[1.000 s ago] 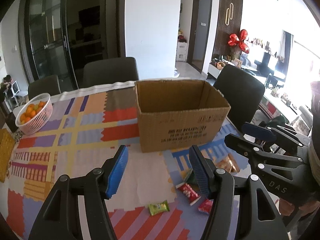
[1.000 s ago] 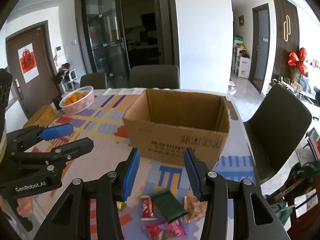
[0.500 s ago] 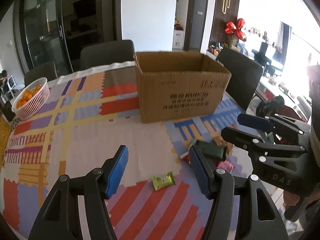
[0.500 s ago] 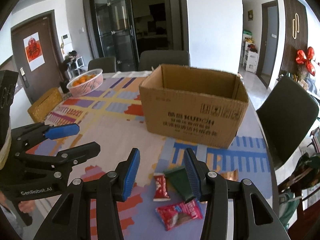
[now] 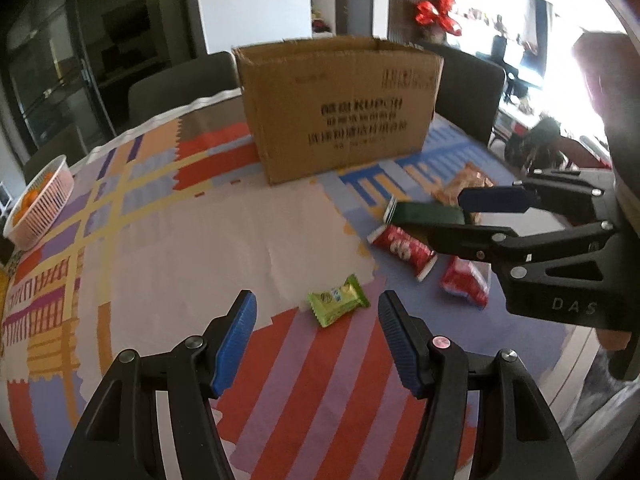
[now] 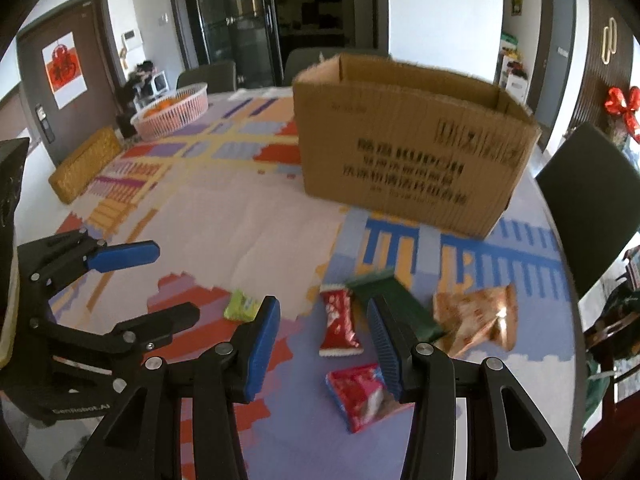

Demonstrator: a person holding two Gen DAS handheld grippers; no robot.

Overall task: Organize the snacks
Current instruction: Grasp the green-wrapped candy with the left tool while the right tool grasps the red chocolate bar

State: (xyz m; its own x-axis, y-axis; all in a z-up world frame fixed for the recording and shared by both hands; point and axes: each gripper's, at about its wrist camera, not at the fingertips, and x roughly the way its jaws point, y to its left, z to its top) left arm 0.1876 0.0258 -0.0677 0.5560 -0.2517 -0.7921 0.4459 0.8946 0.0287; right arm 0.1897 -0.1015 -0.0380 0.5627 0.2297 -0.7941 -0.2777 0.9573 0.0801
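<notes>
On the table: we're working over a patchwork tablecloth [image 5: 168, 240], snacks scattered near its right edge.
Left gripper [image 5: 314, 334]: we're holding it low and level, blue pads spread apart, nothing between them; a green candy [image 5: 338, 300] is lying just ahead of the gap.
Right gripper [image 6: 322, 346]: we're tilting it down toward the pile, jaws apart, gripping nothing. From the left wrist view it's reaching in from the right, over the snacks.
Dark green packet [image 6: 394, 304]: lying just beside the right finger, can't tell if it's touching.
Red bar [image 6: 339, 324]: sitting ahead of the right gripper's gap, flat on the cloth.
Red pouch [image 6: 362, 394]: lying near the right finger, closest to us.
Orange bag [image 6: 476, 314]: lying right of the green packet.
Cardboard box [image 6: 404, 140]: standing open behind the snacks, apart from them.
Fruit basket [image 6: 172, 110]: sitting at the far left edge.
</notes>
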